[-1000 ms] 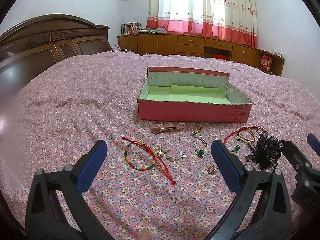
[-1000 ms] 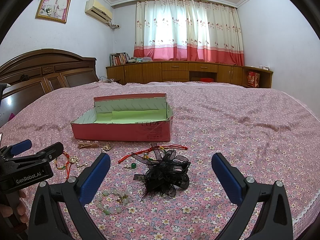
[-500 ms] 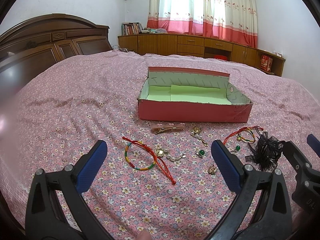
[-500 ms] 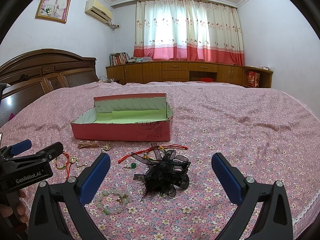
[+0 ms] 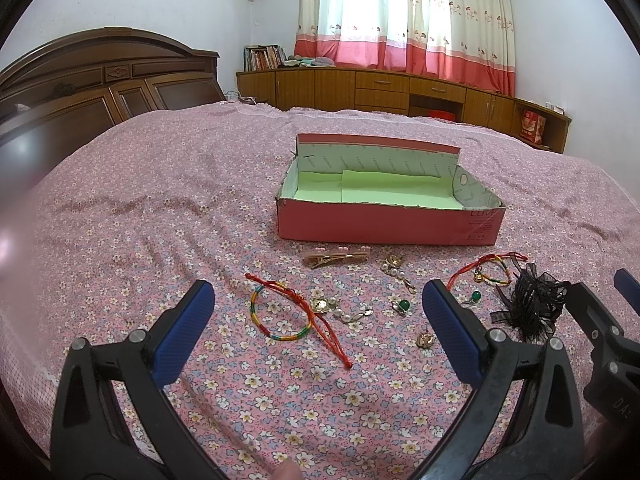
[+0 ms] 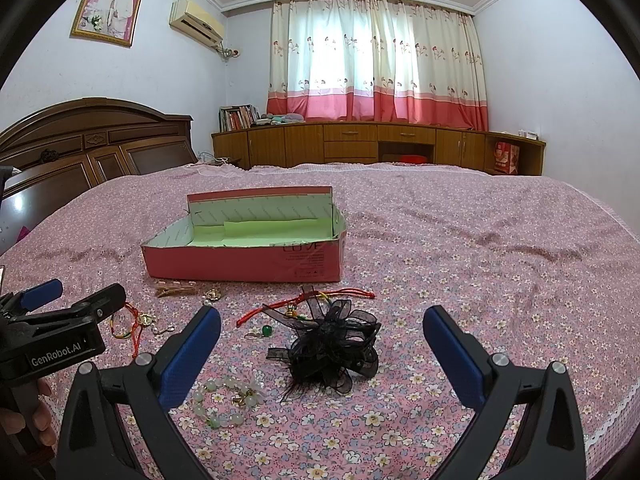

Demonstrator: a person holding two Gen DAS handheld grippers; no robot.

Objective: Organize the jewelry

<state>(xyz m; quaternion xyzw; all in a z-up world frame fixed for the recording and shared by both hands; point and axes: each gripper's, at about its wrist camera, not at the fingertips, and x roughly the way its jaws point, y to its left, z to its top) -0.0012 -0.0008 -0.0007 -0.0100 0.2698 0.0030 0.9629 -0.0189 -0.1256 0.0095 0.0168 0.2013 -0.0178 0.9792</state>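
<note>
A pink box (image 5: 388,230) with a green lining stands open on the bed; it also shows in the right wrist view (image 6: 244,260). Jewelry lies in front of it: a rainbow cord bracelet (image 5: 280,316), a gold hair clip (image 5: 336,258), pearl earrings (image 5: 394,266), a green stud (image 5: 404,305), a red cord bracelet (image 5: 486,268) and a black ribbon flower (image 6: 332,344). A pale green bead bracelet (image 6: 224,402) lies near my right gripper's left finger. My left gripper (image 5: 320,328) is open and empty above the rainbow bracelet. My right gripper (image 6: 322,354) is open and empty around the black flower.
The bed has a pink floral sheet (image 5: 160,208). A dark wooden headboard (image 5: 80,92) stands at the left. Low wooden cabinets (image 6: 360,144) run under the curtained window at the back. The bed's right edge (image 6: 612,420) is near my right gripper.
</note>
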